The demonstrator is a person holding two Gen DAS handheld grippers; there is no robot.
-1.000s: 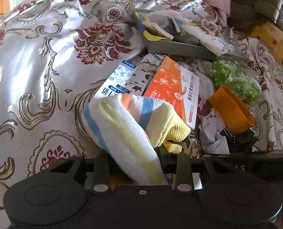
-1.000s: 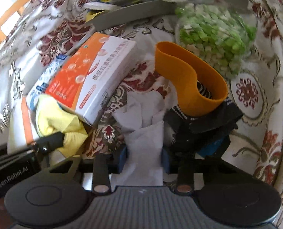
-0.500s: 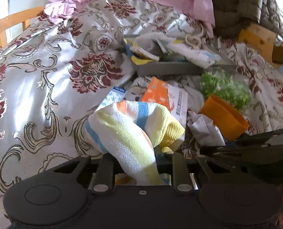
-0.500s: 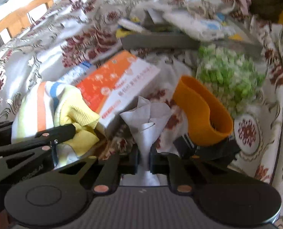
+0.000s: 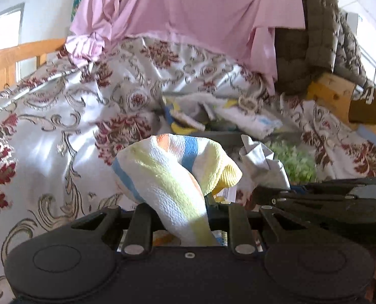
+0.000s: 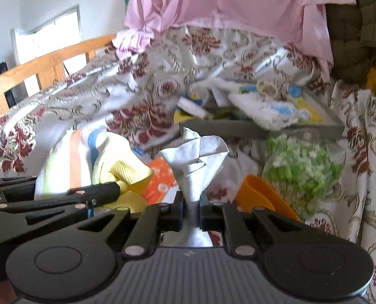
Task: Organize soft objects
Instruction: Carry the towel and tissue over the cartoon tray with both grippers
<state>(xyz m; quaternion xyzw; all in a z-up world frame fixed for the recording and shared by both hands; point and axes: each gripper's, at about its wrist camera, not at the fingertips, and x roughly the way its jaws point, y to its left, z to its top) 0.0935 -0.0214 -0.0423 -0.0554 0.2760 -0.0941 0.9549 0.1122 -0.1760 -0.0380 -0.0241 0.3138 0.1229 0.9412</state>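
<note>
Two soft things are up off the bed: one striped towel (image 5: 170, 174), white with yellow, blue and orange bands, bunched and puffy; one pale grey cloth (image 6: 195, 162), pinched into a crumpled cone. The left gripper (image 5: 185, 217) is clamped on the towel and has just been closing; the right gripper (image 6: 191, 211) is squeezed tight on the cloth; both tilt slightly down, side by side. Behind sit one grey tray (image 6: 238, 128), one orange band (image 6: 257, 196) and what looks like one bag of green bits (image 6: 304, 169), a bit blurry.

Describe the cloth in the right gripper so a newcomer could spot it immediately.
Start at the floral bedspread and find the grey tray lying on it. In front of that tray, the right gripper pinches a plain pale grey cloth. Unlike the striped towel beside it, it has no stripes or colours.
</note>
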